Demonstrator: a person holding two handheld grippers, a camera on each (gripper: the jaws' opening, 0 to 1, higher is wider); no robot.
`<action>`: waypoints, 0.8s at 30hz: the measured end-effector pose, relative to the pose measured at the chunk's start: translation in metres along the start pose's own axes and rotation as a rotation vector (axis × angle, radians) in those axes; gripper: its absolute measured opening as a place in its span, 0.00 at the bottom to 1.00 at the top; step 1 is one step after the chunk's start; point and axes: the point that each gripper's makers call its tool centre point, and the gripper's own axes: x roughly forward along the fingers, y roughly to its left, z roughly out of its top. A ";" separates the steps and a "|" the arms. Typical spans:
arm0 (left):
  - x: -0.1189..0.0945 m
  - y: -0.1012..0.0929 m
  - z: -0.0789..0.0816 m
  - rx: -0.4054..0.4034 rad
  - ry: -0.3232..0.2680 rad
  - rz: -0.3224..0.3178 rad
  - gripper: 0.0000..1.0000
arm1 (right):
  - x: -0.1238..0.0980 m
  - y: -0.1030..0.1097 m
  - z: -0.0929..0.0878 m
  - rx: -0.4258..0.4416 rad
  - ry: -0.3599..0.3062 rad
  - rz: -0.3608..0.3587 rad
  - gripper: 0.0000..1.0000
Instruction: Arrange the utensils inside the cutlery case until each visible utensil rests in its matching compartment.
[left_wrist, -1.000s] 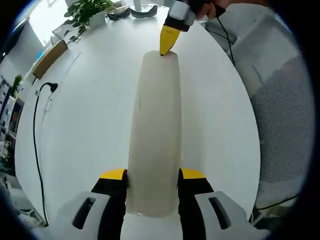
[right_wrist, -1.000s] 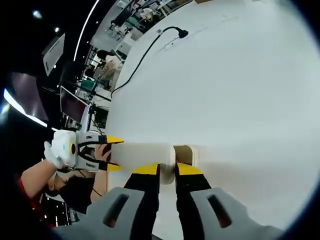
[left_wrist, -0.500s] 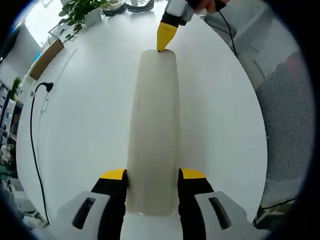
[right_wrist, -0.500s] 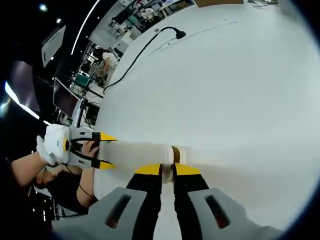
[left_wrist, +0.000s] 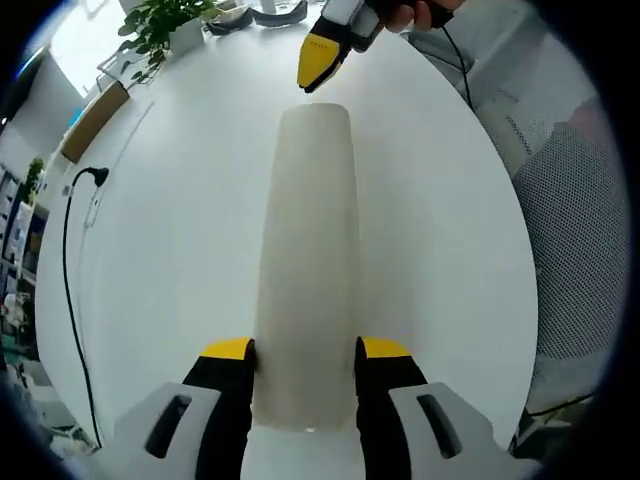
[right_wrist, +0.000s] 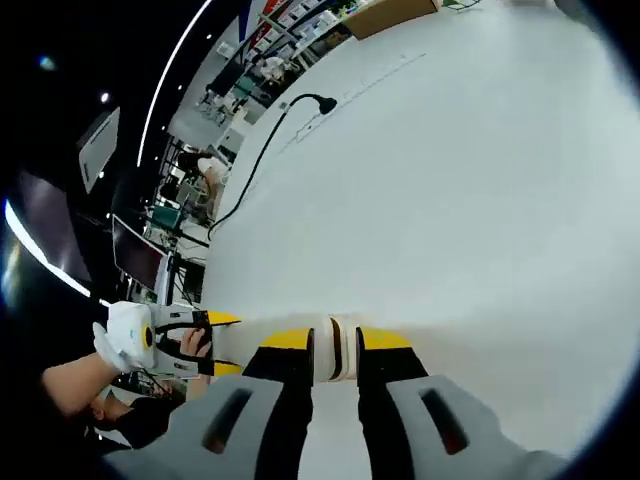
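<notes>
Beyond the case's far end, right hand-held gripper now lifted clear, tips together; left hand-held gripper pinching cutlery case.

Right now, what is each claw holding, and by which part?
The left claw grips the cutlery case across its near end. The right claw hangs just off the case's far end; whether it holds anything cannot be told.

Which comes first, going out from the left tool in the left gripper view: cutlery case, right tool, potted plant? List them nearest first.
1. Cutlery case: clamped between the left tool's jaws, running straight ahead.
2. Right tool: just past the case's far end, up centre.
3. Potted plant: at the table's far edge, upper left.
</notes>
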 end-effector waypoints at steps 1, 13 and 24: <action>0.000 0.000 0.000 -0.001 0.002 -0.001 0.41 | 0.003 0.001 -0.002 0.010 0.003 0.006 0.20; -0.004 0.001 0.010 0.024 0.000 0.016 0.40 | 0.008 -0.001 -0.009 -0.025 -0.002 -0.005 0.08; 0.000 -0.002 0.008 0.021 0.020 0.031 0.40 | 0.007 0.000 -0.009 -0.030 -0.005 0.005 0.08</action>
